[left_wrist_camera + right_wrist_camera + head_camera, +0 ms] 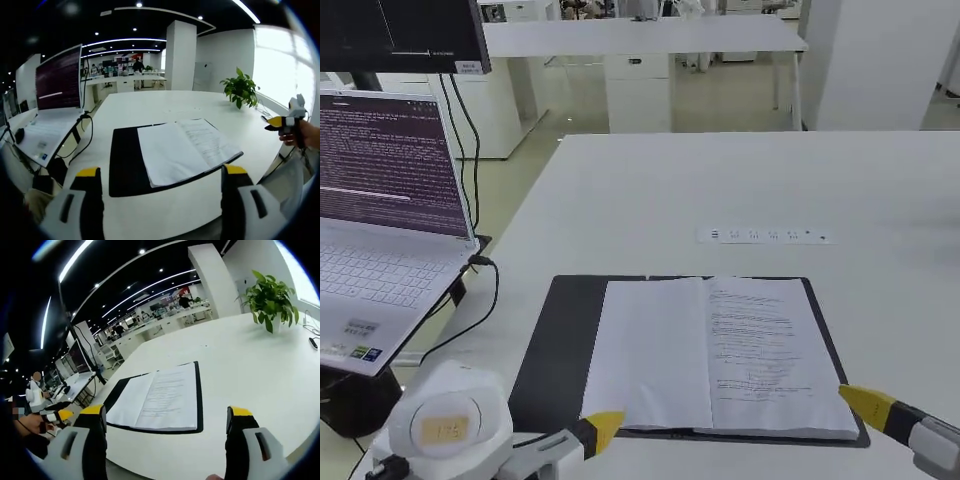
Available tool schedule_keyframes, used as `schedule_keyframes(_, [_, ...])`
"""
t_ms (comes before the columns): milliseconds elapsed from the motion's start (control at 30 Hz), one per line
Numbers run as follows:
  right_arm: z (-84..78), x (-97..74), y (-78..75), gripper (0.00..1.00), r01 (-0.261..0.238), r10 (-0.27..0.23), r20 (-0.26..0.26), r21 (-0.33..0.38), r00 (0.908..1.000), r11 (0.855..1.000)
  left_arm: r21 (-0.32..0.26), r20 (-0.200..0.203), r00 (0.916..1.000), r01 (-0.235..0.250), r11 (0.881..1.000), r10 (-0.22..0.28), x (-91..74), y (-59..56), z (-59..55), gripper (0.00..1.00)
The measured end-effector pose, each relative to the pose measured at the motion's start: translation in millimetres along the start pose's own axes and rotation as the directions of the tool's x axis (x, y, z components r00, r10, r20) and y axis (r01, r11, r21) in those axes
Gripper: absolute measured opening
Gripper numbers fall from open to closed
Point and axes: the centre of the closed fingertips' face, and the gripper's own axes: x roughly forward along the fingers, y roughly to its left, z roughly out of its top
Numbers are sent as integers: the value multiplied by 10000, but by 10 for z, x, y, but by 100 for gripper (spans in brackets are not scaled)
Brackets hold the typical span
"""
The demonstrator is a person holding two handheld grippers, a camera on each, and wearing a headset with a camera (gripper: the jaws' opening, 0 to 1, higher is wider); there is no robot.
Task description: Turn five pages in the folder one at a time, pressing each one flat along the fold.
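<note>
Yellow-tipped fingers (89,173) of left gripper (159,172) and right gripper (169,412) spread wide, holding nothing.
Open black folder (558,345) of white printed pages (760,350) lies on the white worktop (720,180) just ahead; a blunt pinch could lift several sheets or crease one.

Left gripper (161,171) and right gripper (166,411): a matching pair, pale grey with yellow tips.
Each has two broad, blocky jaws, black on the inner faces, capped in yellow, with a dark slot in the grey shell; the person's sleeve (294,186) looks pale, though blurred.
</note>
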Motion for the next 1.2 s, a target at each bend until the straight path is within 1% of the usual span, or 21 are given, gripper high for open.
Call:
schedule_keyframes(100, [8,-10,-9,100,28,-28,56,6,10000,10000,26,-19,10000,-17,10000,17,-16,-5,15,99])
schedule_keyframes(333, [-12,6,-26,100,0,0,-21,-14,10000,10000,91,-80,9999,93,9999,-92,58,-61,2,99])
schedule_keyframes(400, [-23,6,-23,100,-29,29,-45,-38,10000,10000,55,-145,9998,141,9999,-140,85,-90,-3,99])
schedule_keyframes(467, [-39,8,-24,100,-51,51,-97,-15,9999,10000,60,-128,9997,205,9998,-205,101,-130,7,99])
schedule_keyframes(600, [-70,4,-63,100,-54,54,-115,48,9999,10000,142,-201,9991,387,9991,-384,204,-206,-4,99])
schedule_keyframes(667, [-100,7,-68,100,-72,73,-164,98,9998,9999,226,-254,9981,562,9982,-556,265,-274,-8,99])
schedule_keyframes(767, [-146,11,-19,100,-187,189,-244,110,9995,9998,354,-287,9965,790,9962,-780,362,-370,-6,99])
schedule_keyframes(900, [-175,24,6,99,-330,334,-281,139,9990,9994,537,-481,9934,1071,9928,-1046,516,-482,-38,99])
schedule_keyframes(933, [-182,37,24,99,-395,399,-255,165,9989,9991,610,-538,9920,1173,9912,-1141,560,-518,-48,99])
schedule_keyframes(1067, [-237,80,84,98,-574,581,-449,153,9973,9982,772,-726,9866,1517,9854,-1462,690,-647,-73,97])
schedule_keyframes(1100, [-253,89,101,97,-654,661,-486,159,9966,9977,820,-772,9852,1591,9839,-1528,748,-683,-85,96])
schedule_keyframes(1200, [-271,105,129,97,-712,722,-439,238,9964,9972,972,-856,9808,1831,9783,-1751,843,-778,-94,93])
